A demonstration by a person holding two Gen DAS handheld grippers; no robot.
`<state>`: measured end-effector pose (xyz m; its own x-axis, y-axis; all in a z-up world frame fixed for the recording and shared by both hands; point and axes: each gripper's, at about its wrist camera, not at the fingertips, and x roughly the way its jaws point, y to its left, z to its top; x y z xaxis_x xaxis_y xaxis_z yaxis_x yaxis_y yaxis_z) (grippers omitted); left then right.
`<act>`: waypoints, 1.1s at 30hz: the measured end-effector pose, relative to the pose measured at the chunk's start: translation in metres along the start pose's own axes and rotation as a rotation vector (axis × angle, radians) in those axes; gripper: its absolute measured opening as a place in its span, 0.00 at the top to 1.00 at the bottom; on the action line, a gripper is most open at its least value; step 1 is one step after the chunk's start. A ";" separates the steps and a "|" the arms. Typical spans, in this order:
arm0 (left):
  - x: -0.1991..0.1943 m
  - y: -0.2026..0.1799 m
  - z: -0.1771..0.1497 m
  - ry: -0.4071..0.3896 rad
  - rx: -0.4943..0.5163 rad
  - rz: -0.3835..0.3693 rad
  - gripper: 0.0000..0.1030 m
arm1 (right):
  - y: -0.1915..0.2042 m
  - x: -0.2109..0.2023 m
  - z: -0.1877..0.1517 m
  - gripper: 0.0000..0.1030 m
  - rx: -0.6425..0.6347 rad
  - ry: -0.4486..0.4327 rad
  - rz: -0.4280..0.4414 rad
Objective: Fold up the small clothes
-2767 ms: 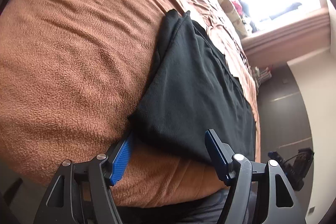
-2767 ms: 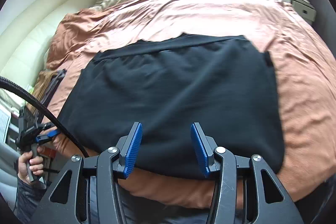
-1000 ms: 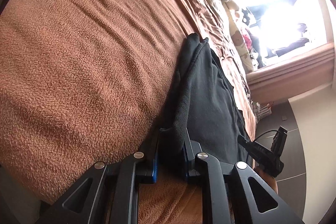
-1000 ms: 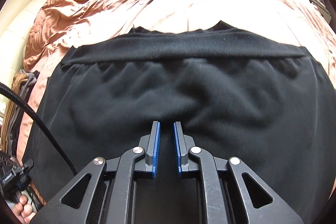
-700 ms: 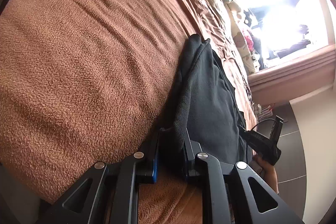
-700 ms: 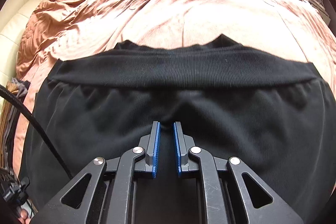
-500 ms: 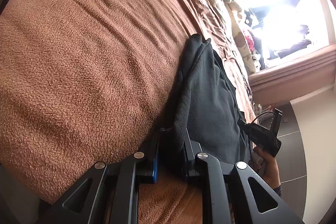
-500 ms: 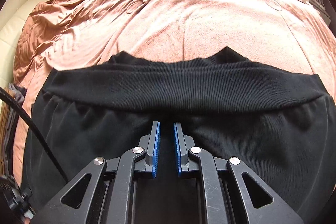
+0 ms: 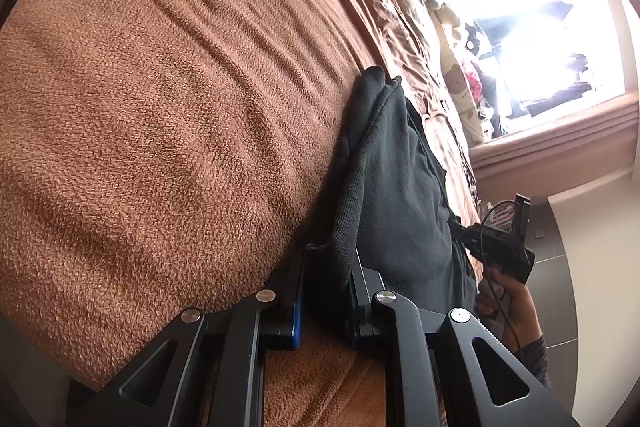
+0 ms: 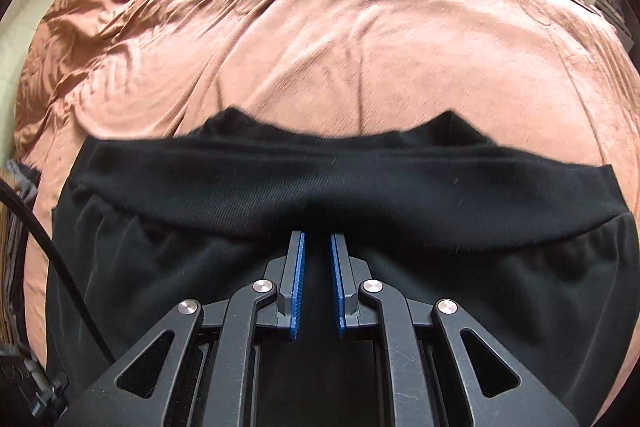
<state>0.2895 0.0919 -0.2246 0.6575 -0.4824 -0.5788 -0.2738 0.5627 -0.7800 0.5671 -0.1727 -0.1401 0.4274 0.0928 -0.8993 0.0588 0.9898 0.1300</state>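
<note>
Left wrist view: both grippers' jaws pinch the black garment low over the bed.

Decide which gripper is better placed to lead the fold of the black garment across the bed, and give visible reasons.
Right gripper: shut on the garment mid-edge, with open blanket ahead. The left gripper pinches only an end corner, so it would probably just follow.
</note>
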 end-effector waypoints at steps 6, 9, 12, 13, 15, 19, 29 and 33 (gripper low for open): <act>-0.007 0.005 0.000 -0.016 -0.011 -0.040 0.84 | 0.000 -0.020 -0.040 0.91 -0.030 0.029 0.060; -0.011 0.006 0.001 -0.011 -0.021 -0.065 0.84 | 0.005 -0.036 -0.061 0.91 -0.070 0.032 0.070; -0.016 0.004 0.003 -0.019 -0.022 -0.090 0.84 | 0.004 -0.049 -0.079 0.91 -0.055 0.047 0.113; -0.017 0.003 0.003 -0.023 -0.016 -0.094 0.84 | 0.003 -0.051 -0.084 0.91 -0.047 0.051 0.129; -0.020 -0.001 0.002 -0.027 -0.006 -0.100 0.85 | 0.002 -0.054 -0.096 0.91 -0.036 0.065 0.162; -0.025 -0.013 0.003 -0.026 0.012 -0.130 0.85 | 0.003 -0.061 -0.116 0.91 -0.047 0.078 0.199; -0.033 -0.062 0.011 -0.031 0.084 -0.206 0.86 | 0.005 -0.082 -0.156 0.91 -0.051 0.067 0.252; -0.031 -0.084 0.016 -0.025 0.103 -0.240 0.86 | 0.008 -0.081 -0.170 0.91 -0.075 0.098 0.265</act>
<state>0.3033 0.0702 -0.1376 0.7126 -0.5944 -0.3727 -0.0355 0.5000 -0.8653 0.3793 -0.1542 -0.1377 0.3293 0.3553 -0.8748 -0.1118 0.9346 0.3375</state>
